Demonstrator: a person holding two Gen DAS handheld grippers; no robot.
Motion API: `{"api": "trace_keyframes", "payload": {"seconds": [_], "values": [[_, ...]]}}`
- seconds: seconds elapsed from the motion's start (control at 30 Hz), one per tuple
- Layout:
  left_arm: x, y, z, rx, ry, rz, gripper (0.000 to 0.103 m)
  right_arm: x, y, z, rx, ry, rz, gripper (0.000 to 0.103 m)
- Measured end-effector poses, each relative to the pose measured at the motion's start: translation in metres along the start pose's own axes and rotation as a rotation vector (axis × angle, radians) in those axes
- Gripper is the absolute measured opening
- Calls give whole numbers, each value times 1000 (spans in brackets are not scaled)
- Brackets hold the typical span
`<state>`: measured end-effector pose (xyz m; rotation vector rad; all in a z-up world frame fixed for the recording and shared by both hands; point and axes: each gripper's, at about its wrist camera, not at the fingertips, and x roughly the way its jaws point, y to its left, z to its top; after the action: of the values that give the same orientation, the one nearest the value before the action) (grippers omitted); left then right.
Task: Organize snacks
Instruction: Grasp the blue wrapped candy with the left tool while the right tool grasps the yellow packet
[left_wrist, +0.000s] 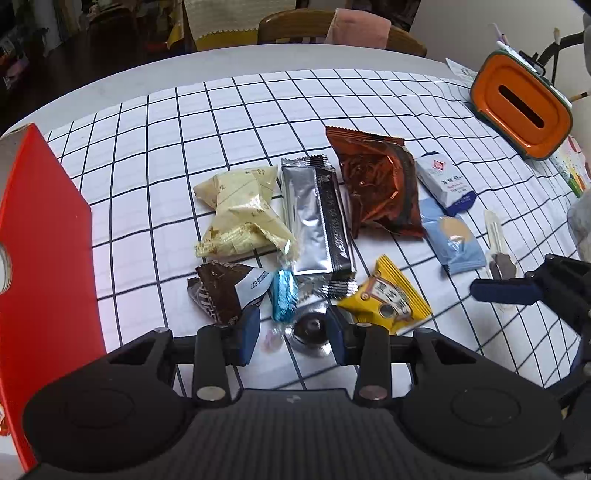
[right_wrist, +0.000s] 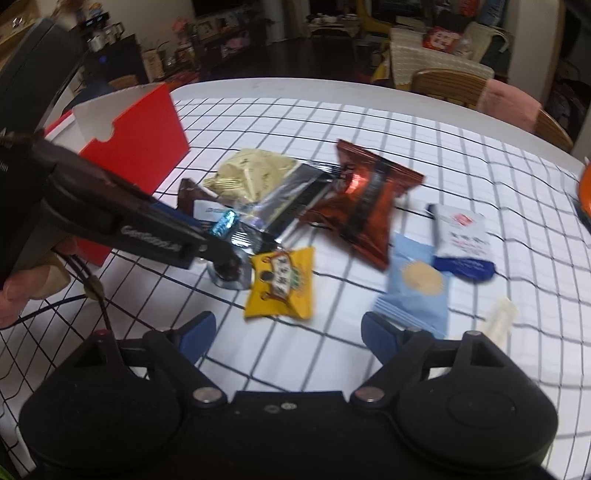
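The left hand-held gripper (left_wrist: 291, 334) stands apart around a round foil chocolate (left_wrist: 309, 332). The right hand-held gripper (right_wrist: 284, 332) gapes empty. Closing off-centre could squirt it sideways.

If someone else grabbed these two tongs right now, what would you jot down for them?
Left tongs: open, low over a small round foil-cup sweet beside the blue-wrapped candy; nothing gripped.
Right tongs: open and empty, just short of the yellow packet and the light blue packet.
All snacks lie loose on the checked cloth; the red box stands at the cloth's edge, its inside not visible.
Done: nothing seen sorted.
Left: pick up every snack, probably for the box.
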<state>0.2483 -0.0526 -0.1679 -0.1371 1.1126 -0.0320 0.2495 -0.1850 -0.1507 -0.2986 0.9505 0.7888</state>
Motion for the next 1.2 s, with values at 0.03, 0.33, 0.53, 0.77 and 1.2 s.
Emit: {"api": "trace_keyframes", "payload": {"seconds": [0.03,0.33,0.53,0.77,1.2], "values": [[2,0,2,-1,1,0,38,4,2,2,-9,-1,-1,84],[18,8,11,-22,22,-15,31,30,1,19,-11,9,6,67],[19,12,13,-37,22,-17,18,38,-3,21,16,30,33,44],[17,10,10,-28,24,-4,12,34,0,21,16,26,41,34],[-15,12,-8,-57,5,-7,11,-4,-1,6,67,-1,31,32]]}}
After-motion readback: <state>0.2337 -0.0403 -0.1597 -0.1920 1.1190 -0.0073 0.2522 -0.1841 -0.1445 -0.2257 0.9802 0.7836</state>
